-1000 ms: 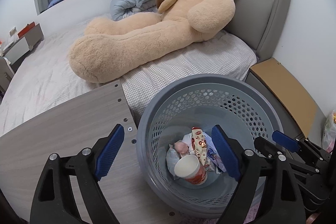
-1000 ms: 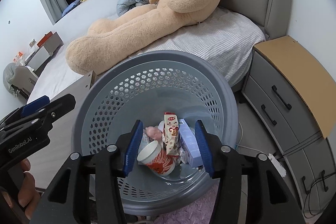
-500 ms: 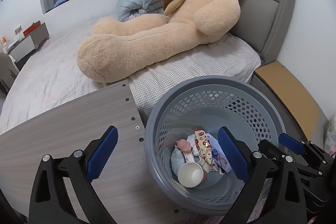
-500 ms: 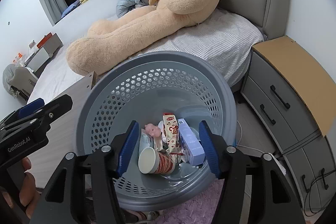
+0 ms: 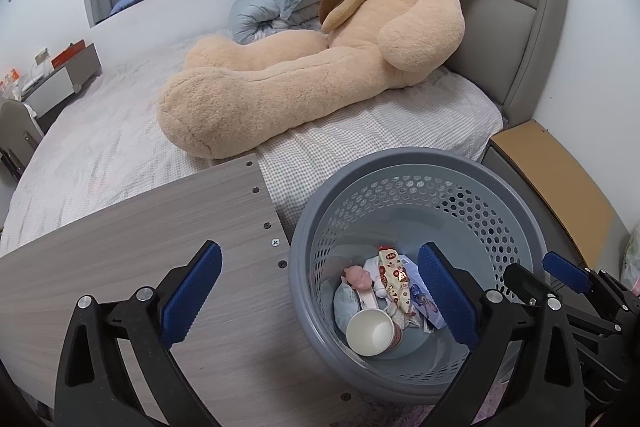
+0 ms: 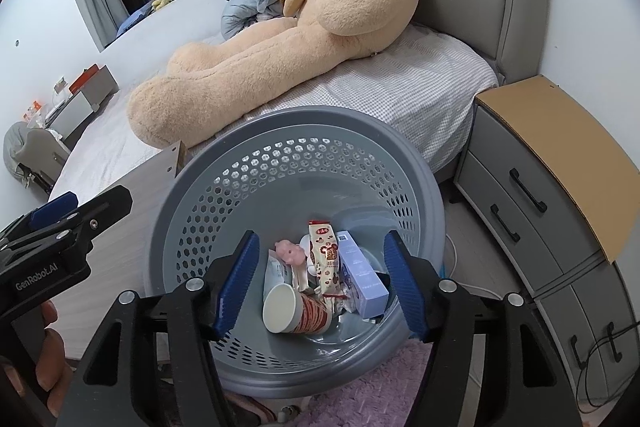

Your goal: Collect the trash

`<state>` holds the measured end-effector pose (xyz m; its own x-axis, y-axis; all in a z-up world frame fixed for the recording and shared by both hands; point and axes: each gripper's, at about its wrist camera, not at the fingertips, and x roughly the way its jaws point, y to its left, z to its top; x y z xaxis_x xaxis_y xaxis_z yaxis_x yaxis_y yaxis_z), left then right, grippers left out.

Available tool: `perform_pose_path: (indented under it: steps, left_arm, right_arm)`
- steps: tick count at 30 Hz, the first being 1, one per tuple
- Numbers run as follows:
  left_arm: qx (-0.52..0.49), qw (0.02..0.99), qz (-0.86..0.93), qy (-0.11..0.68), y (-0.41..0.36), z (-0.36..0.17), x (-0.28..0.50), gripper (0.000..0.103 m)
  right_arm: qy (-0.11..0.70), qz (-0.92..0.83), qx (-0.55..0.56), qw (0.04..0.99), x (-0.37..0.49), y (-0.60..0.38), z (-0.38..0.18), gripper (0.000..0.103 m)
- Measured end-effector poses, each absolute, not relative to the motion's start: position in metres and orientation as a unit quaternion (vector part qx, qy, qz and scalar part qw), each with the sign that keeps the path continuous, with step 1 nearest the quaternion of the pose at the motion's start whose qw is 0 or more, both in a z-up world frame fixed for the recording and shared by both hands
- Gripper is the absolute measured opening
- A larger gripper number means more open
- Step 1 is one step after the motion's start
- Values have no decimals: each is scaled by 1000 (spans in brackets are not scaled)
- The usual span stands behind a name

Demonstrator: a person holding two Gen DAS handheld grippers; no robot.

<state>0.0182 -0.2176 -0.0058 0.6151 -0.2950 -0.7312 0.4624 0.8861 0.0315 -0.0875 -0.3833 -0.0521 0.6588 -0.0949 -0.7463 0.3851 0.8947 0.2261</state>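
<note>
The trash sits at the bottom of the grey perforated bin (image 6: 296,187), which serves as the landmark here: a paper cup (image 6: 294,309) lies on its side nearest the cameras, a snack wrapper (image 6: 326,259) lies lengthwise behind it, a pale lilac box (image 6: 362,277) rests to the wrapper's right, and a small pink lump (image 6: 289,251) lies toward the bin's left side.

All of it looks light. The cup is probably thin-walled and would crush under a hard squeeze, so a hold across its open rim seems safest. The wrapper is likely slick and floppy and best pinched at a crimped end. The box looks stiff and would take a firm hold across its narrow sides.

The right gripper (image 6: 320,287) hovers above the bin's mouth with its blue pads spread wide and nothing between them. The left gripper (image 5: 320,287) is equally spread and empty, straddling the bin's left rim and the wooden board (image 5: 140,235) beside it.

The right wrist view shows the drawer unit (image 6: 532,195) to the bin's right, the purple rug (image 6: 384,387) under its near edge, and the cup's printed side. The left wrist view alone shows the board's full surface to the bin's left, and the cup's hollow mouth (image 5: 370,333). Both views show the teddy bear (image 5: 320,67) on the bed behind the bin.
</note>
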Motion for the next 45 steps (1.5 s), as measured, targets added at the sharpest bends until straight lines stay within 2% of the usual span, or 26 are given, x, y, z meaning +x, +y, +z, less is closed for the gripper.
perform_pose_path:
  steps: [45]
  left_arm:
    - [113,892,-196,391,-213,-7,18,97]
  right_arm:
    - [389,-136,187,892,-89,-382,-50,64]
